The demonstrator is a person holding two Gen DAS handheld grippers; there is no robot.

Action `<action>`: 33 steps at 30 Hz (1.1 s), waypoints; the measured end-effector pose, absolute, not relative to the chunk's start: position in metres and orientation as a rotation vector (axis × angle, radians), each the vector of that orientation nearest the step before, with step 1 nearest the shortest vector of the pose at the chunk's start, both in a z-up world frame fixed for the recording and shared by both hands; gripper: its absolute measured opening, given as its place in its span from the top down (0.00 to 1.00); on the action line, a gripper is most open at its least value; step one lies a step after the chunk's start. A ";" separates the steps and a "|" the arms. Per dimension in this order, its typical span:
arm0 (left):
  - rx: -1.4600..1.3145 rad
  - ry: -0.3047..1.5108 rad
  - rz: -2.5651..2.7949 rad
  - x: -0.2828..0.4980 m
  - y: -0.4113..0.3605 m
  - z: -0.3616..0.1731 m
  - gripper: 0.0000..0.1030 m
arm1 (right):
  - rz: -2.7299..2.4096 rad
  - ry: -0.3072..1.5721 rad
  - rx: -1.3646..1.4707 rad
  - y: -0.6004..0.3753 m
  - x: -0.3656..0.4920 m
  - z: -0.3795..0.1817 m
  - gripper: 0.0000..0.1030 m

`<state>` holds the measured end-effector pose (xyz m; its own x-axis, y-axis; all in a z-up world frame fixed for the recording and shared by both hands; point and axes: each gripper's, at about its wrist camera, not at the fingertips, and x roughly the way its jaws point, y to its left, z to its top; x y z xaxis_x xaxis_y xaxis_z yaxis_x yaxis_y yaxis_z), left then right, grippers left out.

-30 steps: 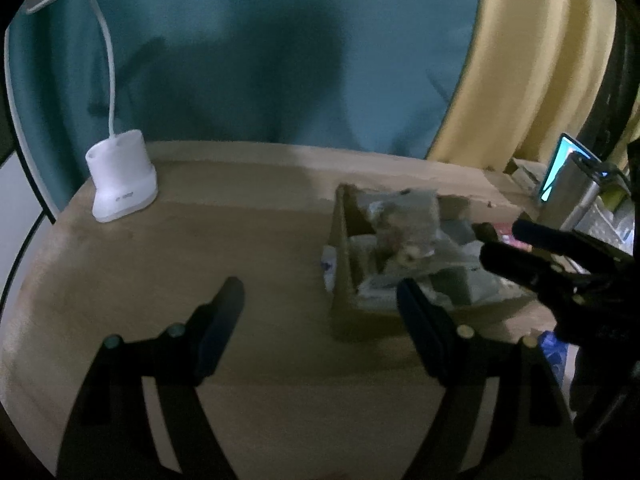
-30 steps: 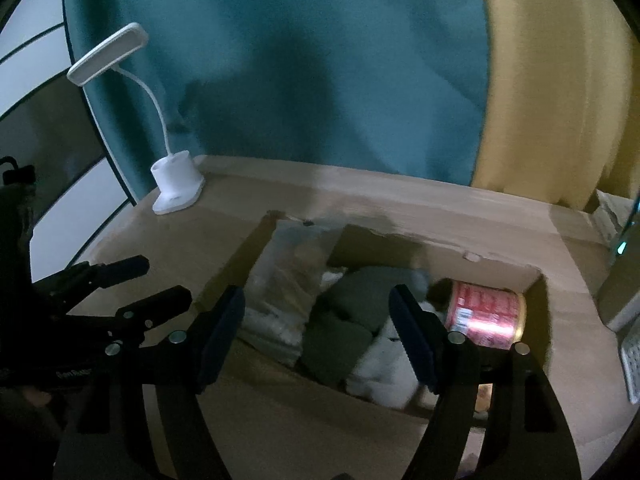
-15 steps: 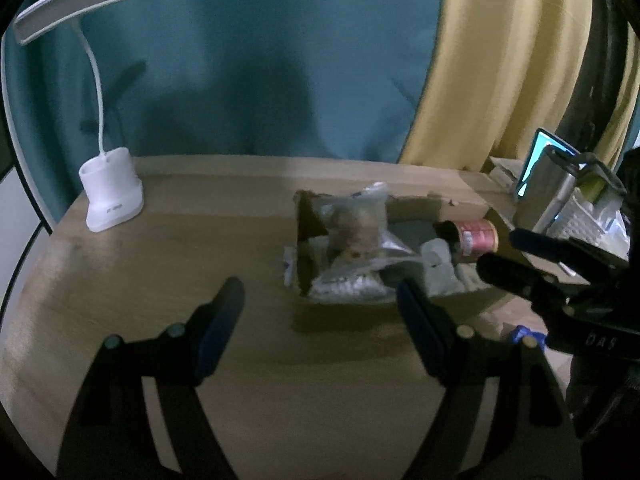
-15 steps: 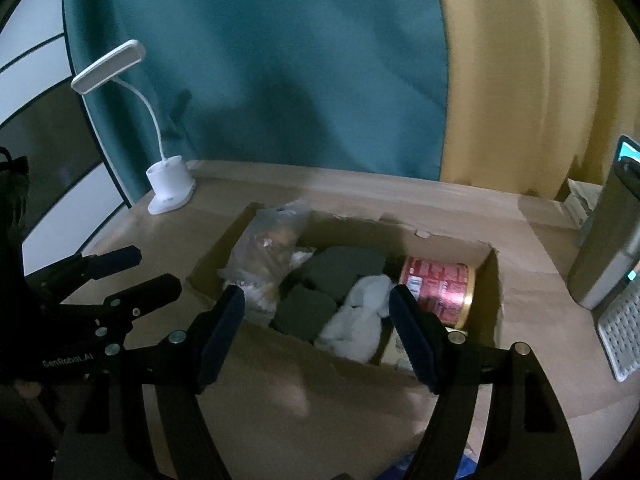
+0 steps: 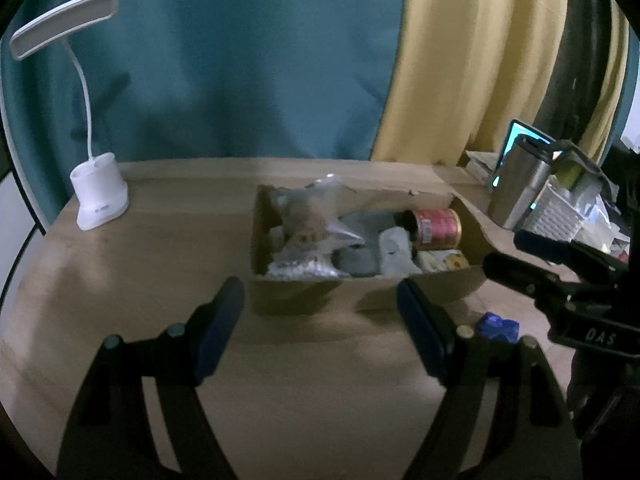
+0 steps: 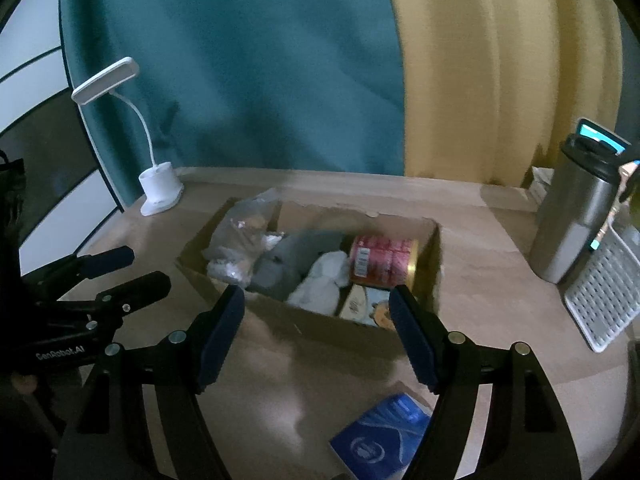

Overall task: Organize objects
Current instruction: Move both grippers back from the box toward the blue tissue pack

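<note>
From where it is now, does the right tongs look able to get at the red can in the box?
Probably yes: the right tongs stand open and empty, and the red can lies uncovered in the open-topped cardboard box.

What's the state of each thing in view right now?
cardboard box: open, full of items
red can: on its side in the box
clear bag: crumpled, at the box's left end
desk lamp: upright, off
metal bottle: upright, lid on
blue packet: flat on the table, outside the box
left hand-held gripper: open, empty
right hand-held gripper: open, empty
</note>
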<state>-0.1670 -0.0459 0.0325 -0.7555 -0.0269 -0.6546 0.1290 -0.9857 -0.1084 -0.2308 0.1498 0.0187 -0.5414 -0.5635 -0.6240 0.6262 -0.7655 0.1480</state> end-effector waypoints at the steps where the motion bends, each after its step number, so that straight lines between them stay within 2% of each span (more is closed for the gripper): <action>1: 1.063 0.225 -2.861 -0.166 -0.044 0.032 0.22 | -2.286 0.121 0.881 0.153 -0.230 0.018 0.25; 27: 1.096 0.221 -2.879 -0.135 -0.011 0.018 0.22 | -2.333 0.136 0.939 0.201 -0.196 -0.005 0.25; 28: 1.098 0.223 -2.880 -0.134 -0.010 0.017 0.23 | -2.333 0.142 0.947 0.202 -0.195 -0.007 0.24; 31: 1.112 0.230 -2.880 -0.132 -0.009 0.012 0.22 | -2.328 0.150 0.964 0.204 -0.192 -0.013 0.13; 33: 1.118 0.230 -2.881 -0.131 -0.008 0.010 0.22 | -2.327 0.162 0.971 0.204 -0.190 -0.016 0.13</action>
